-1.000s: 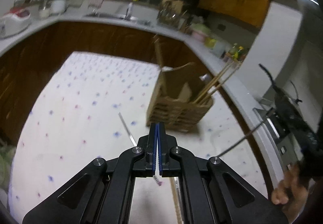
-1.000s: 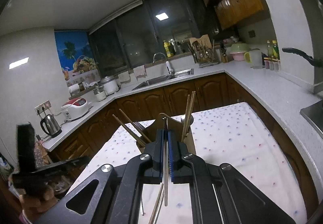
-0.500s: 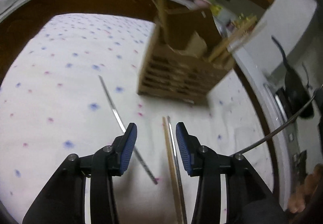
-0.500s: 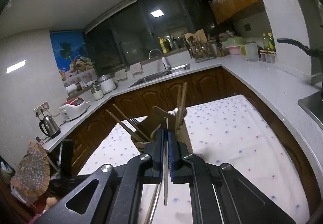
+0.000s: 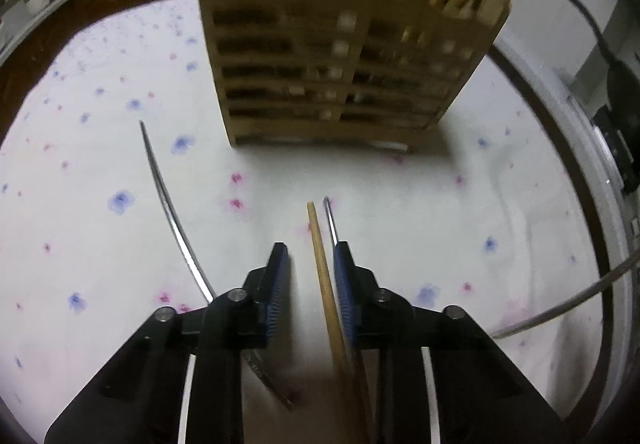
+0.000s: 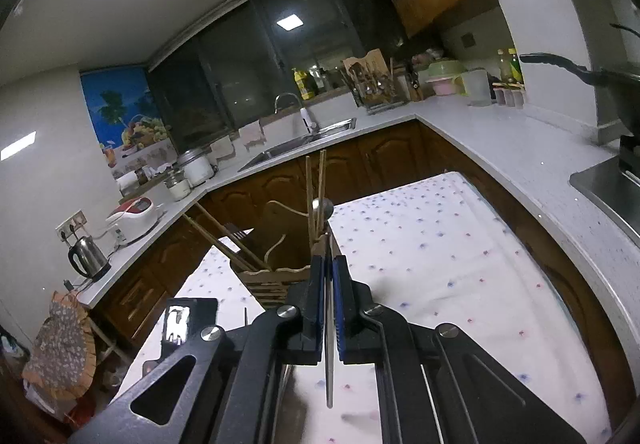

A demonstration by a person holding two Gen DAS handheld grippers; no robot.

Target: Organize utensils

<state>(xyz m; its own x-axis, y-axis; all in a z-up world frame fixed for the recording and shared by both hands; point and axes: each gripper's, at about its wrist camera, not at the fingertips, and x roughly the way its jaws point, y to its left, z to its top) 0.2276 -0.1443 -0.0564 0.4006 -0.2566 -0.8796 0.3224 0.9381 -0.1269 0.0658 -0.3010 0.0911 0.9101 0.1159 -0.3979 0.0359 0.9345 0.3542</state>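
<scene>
Your left gripper [image 5: 308, 268] has just been closing; its jaws stand partly apart around a wooden chopstick [image 5: 326, 284] lying on the cloth [image 5: 100, 244], pads not yet pressing. Your right gripper [image 6: 329, 276] is clamped on a metal chopstick [image 6: 329, 364]. Beyond stands the wooden holder [image 5: 328, 83].

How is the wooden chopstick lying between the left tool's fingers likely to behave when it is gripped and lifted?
The wooden chopstick looks thin and straight, so probably stiff and light. Lying flat on the cloth, it may roll. The left tool has been closing near its tip, so it could pivot when lifted.
</scene>
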